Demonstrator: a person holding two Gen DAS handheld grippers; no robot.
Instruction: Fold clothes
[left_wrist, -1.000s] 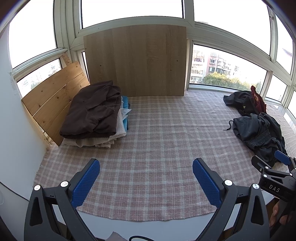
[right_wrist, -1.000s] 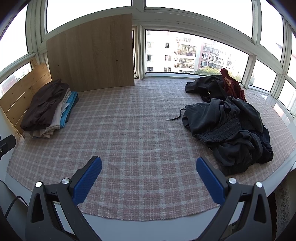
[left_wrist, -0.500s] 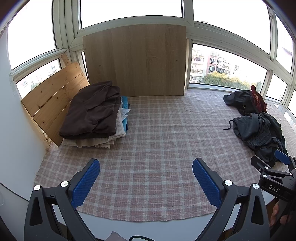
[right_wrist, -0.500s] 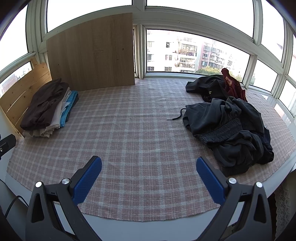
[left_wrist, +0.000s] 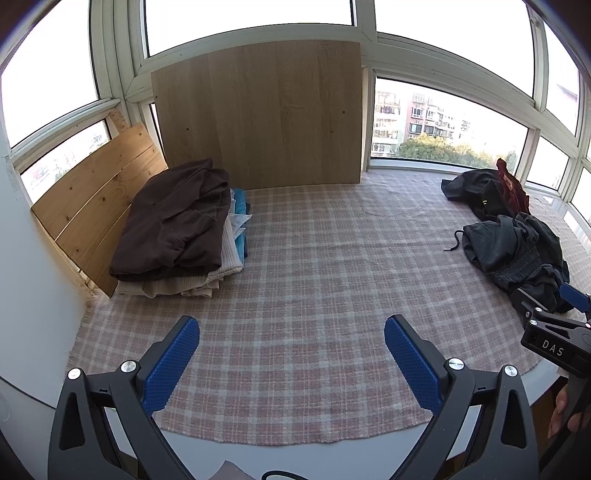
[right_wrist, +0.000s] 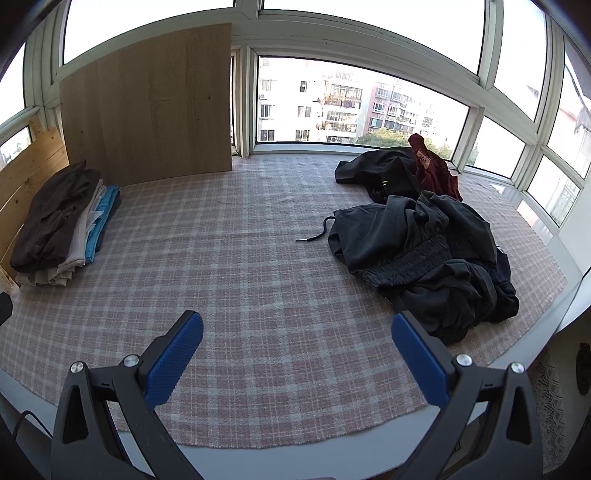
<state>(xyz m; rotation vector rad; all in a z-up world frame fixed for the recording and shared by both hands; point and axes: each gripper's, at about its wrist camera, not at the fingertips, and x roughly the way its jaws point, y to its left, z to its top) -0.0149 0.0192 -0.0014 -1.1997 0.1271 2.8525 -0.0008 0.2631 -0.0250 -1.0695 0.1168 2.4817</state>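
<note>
A stack of folded clothes (left_wrist: 177, 229), brown garment on top over beige and blue ones, sits at the left of the plaid cloth (left_wrist: 317, 280); the right wrist view shows the folded stack (right_wrist: 62, 225) too. A crumpled heap of dark clothes (right_wrist: 424, 254) lies at the right, with a black garment and a dark red one (right_wrist: 432, 166) behind it. That dark heap (left_wrist: 517, 251) also shows at the right edge of the left wrist view. My left gripper (left_wrist: 291, 354) is open above the cloth's near edge, holding nothing. My right gripper (right_wrist: 297, 350) is open too, left of the dark heap.
A large wooden board (left_wrist: 258, 114) leans against the windows at the back, and a slatted wooden panel (left_wrist: 99, 199) stands behind the folded stack. Windows curve around the platform. The right gripper's body (left_wrist: 554, 332) and a hand (left_wrist: 561, 410) show at the far right.
Almost nothing differs; both views shift only slightly, with the right gripper's view drifting a little toward the dark heap. Both grippers stay open and empty.
</note>
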